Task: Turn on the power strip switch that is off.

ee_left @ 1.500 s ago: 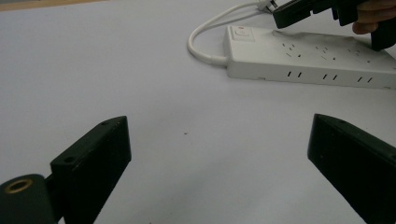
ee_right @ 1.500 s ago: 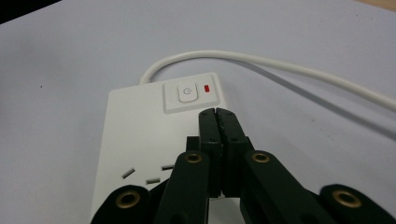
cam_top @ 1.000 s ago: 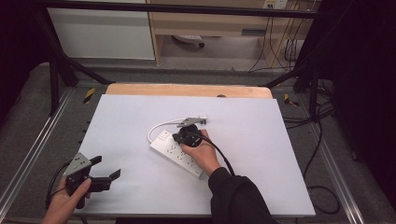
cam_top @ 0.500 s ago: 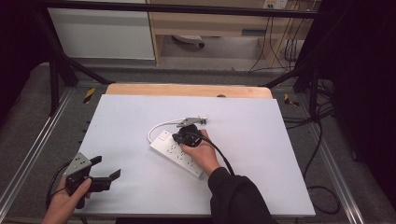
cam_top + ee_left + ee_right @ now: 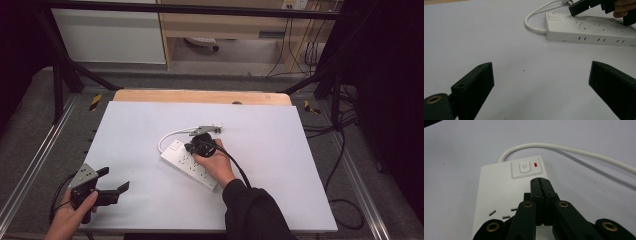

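**Closed jaws at the power strip switch**

The right gripper [image 5: 541, 181] has its jaws pressed together with nothing between them; the tips are just before the switch [image 5: 525, 167] of the power strip [image 5: 191, 164], beside a small red light [image 5: 535, 165]; if they touch the strip, I cannot tell. The strip lies slanted near the middle of the white table [image 5: 280, 150]; its white cable [image 5: 564, 148] curves away from the switch end. The left gripper [image 5: 114, 181] is at the near left corner, well apart from the strip; its jaws stand wide and empty, low over the table.
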Tool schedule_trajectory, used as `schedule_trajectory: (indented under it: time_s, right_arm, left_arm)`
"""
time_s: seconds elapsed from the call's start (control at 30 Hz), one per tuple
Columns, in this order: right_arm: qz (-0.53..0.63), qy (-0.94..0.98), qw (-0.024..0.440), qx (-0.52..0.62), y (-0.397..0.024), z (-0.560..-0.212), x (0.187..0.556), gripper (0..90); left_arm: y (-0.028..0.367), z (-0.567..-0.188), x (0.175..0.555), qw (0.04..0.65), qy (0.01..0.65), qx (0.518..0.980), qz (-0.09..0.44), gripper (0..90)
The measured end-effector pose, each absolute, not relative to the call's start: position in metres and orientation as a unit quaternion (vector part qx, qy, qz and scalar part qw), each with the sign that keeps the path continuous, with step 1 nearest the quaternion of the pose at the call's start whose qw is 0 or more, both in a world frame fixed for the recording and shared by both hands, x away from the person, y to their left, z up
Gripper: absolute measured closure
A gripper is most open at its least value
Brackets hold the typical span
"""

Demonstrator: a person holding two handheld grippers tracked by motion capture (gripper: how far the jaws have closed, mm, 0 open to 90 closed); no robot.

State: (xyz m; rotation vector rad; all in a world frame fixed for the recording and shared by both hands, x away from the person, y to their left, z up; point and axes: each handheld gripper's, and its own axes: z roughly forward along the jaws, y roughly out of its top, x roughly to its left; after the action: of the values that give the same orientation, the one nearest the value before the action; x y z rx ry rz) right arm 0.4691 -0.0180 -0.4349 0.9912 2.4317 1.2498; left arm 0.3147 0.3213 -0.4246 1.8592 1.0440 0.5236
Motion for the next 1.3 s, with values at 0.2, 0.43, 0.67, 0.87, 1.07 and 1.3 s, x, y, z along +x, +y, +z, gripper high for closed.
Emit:
schedule_trajectory:
  time_s: [0.2, 0.43, 0.67, 0.87, 1.07, 1.3]
  right_arm:
    - [0.426, 0.830, 0.116, 0.340, -0.0179, -0.4348, 0.4694, 90.0]
    - [0.424, 0.830, 0.116, 0.342, -0.0174, -0.4348, 0.4693, 90.0]
    - [0.424, 0.830, 0.114, 0.344, -0.0173, -0.4345, 0.4696, 90.0]
    - [0.424, 0.830, 0.114, 0.345, -0.0171, -0.4345, 0.4696, 90.0]
    - [0.423, 0.829, 0.112, 0.347, -0.0169, -0.4343, 0.4699, 90.0]
    - [0.423, 0.829, 0.111, 0.349, -0.0168, -0.4345, 0.4702, 90.0]
  left_arm:
    - [0.3211, -0.4248, 0.3148, 0.455, 0.423, 0.754, 0.212, 6.2]
    - [0.3212, -0.4249, 0.3148, 0.453, 0.423, 0.755, 0.212, 6.2]
    - [0.3212, -0.4250, 0.3149, 0.452, 0.422, 0.756, 0.212, 6.2]
    - [0.3212, -0.4251, 0.3148, 0.452, 0.422, 0.757, 0.212, 6.2]
    - [0.3208, -0.4256, 0.3150, 0.452, 0.423, 0.756, 0.212, 6.2]
    - [0.3209, -0.4258, 0.3150, 0.449, 0.423, 0.758, 0.211, 6.2]
